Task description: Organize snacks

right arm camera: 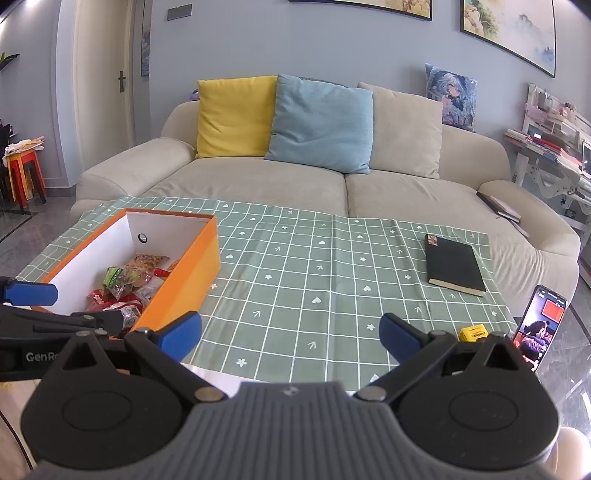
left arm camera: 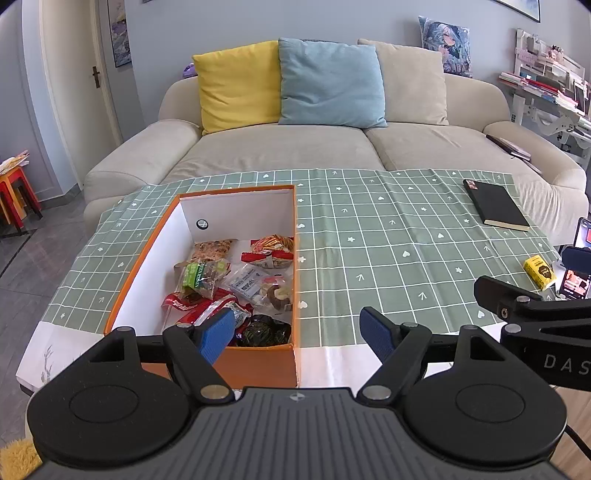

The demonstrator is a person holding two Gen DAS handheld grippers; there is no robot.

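Yellow snack box [right arm camera: 473, 333] is left near the table's right front corner, just beyond the right gripper [right arm camera: 290, 332], well apart from the left gripper [left arm camera: 297, 332]. Both are held open, empty.

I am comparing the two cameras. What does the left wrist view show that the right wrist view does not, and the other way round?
Only the left wrist view looks down into the box far enough to show the dark packet at its near end. Only the right wrist view shows the phone screen nearly whole, and the framed paintings on the wall. Both show the snacks, the black book, the small yellow box, the checked cloth, the sofa, and open fingers holding nothing.
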